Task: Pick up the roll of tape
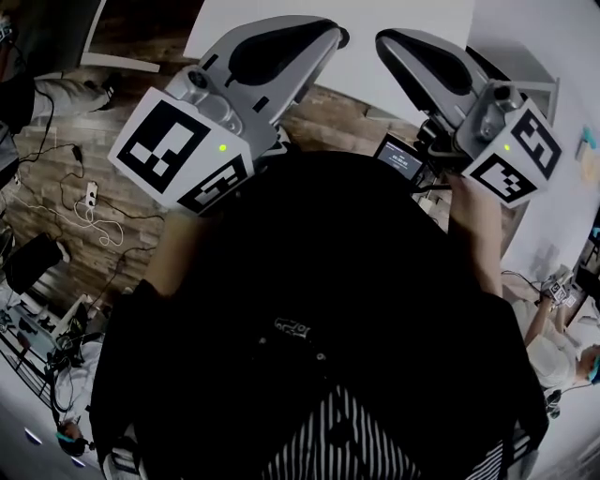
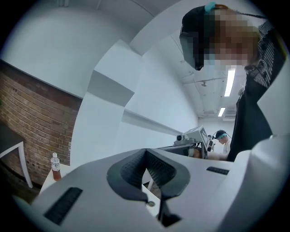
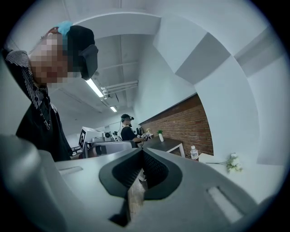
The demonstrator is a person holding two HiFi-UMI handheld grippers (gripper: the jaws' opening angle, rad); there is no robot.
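No roll of tape shows in any view. In the head view both grippers are held up side by side in front of the person's dark top, pointing level toward a white table [image 1: 281, 19]. My left gripper [image 1: 337, 36] has its jaws together with nothing between them; in its own view the ribbed pads [image 2: 136, 168] meet at the tips of the left gripper [image 2: 145, 152]. My right gripper [image 1: 382, 39] is also shut and empty, and the right gripper [image 3: 142, 152] looks out over the room. Each gripper view catches the other gripper's marker cube off to the side.
A small bottle [image 2: 55, 166] stands on a white table by the brick wall, also seen as the bottle [image 3: 194, 152] beside a sprig of white flowers [image 3: 233, 164]. Another person [image 3: 127, 129] works at a dark table [image 3: 165, 144]. Cables [image 1: 89, 211] lie on the wooden floor at left.
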